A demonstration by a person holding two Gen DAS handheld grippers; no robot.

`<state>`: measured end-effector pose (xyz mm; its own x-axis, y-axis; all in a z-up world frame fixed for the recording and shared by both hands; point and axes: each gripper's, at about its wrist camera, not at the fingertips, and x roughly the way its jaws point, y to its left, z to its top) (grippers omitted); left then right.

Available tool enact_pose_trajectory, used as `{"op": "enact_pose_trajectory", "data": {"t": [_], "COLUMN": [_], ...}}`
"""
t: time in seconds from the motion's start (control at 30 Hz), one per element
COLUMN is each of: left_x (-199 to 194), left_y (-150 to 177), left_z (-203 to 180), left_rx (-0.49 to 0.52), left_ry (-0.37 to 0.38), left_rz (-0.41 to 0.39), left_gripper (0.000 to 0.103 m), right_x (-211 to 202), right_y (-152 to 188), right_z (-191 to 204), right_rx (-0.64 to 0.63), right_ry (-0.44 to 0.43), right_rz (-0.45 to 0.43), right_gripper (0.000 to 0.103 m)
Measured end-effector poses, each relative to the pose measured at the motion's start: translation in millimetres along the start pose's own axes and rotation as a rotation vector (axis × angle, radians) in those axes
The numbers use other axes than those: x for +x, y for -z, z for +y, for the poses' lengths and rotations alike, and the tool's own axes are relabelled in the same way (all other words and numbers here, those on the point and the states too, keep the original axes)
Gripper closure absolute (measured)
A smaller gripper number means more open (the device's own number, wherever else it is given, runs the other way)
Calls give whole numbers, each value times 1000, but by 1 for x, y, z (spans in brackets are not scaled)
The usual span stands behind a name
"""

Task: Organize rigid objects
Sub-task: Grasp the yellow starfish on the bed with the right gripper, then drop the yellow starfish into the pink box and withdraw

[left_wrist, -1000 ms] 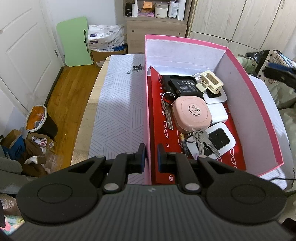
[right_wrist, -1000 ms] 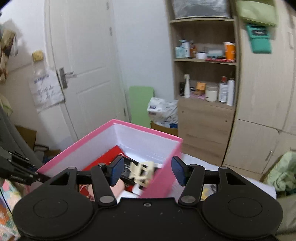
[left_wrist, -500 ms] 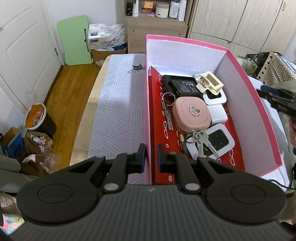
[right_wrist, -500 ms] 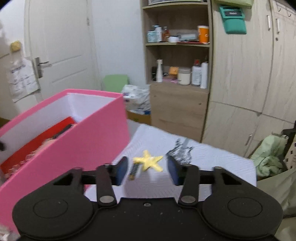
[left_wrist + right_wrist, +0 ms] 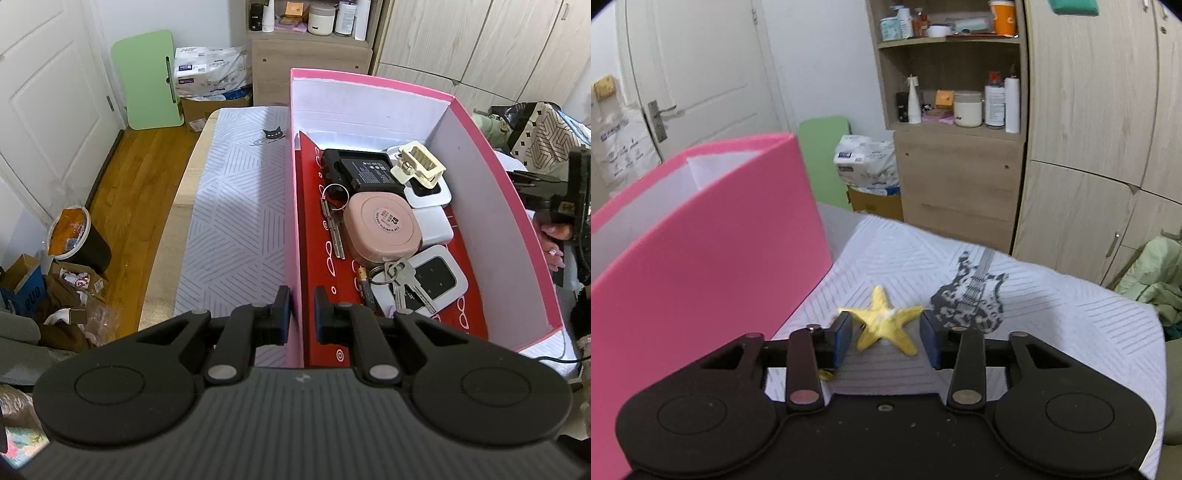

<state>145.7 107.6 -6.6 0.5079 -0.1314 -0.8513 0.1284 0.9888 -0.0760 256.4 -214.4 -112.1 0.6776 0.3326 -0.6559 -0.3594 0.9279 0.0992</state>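
step: grab yellow starfish (image 5: pixel 884 325) | right claw (image 5: pixel 886 341) open, just widened, starfish between pads on tabletop (image 5: pixel 1052 306), not pinched | centre on body, clear arm tips, close gently | left claw (image 5: pixel 298 312) clamped on pink box (image 5: pixel 491 206) wall | drop inside

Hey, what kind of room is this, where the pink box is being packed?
Probably a bedroom at home: built-in wooden wardrobe doors, an open shelf of toiletry bottles and jars, and a white panelled door.

Pink box (image 5: pixel 513 206) with red floor, yellow starfish (image 5: pixel 884 320), grey-striped white cloth (image 5: pixel 236 206).
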Motion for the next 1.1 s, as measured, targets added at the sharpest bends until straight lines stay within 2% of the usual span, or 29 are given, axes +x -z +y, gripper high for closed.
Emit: {"op": "enact_pose_trajectory", "data": {"t": [0.1, 0.2, 0.23, 0.27, 0.4, 0.7, 0.83, 1.0, 1.1], "left_x": [0, 1, 1, 0, 0, 0, 0, 0, 0], "left_y": [-1, -1, -1, -1, 0, 0, 0, 1, 0], "left_z": [0, 1, 1, 1, 2, 2, 2, 0, 1], "left_rx": [1, -2, -4, -5, -6, -11, -13, 10, 7], "left_ry": [3, 6, 7, 8, 9, 13, 13, 9, 14], "left_rz": [1, 0, 0, 0, 1, 0, 0, -1, 2], "left_gripper": [93, 93, 93, 93, 93, 93, 93, 93, 93], "right_x": [3, 5, 5, 4, -9, -25, -32, -57, -77], "right_y": [2, 2, 2, 1, 1, 2, 3, 1, -6], "right_z": [6, 11, 12, 12, 10, -10, -22, -7, 6], "right_rx": [-33, -67, -72, -72, -46, 88, 195, 117, 97], "right_ry": [29, 53, 55, 47, 15, -20, -74, 4, -22], "right_rz": [-19, -34, -37, -40, -76, -91, -107, -190, -235], "right_gripper": [48, 48, 54, 68, 75, 76, 76, 76, 76]}}
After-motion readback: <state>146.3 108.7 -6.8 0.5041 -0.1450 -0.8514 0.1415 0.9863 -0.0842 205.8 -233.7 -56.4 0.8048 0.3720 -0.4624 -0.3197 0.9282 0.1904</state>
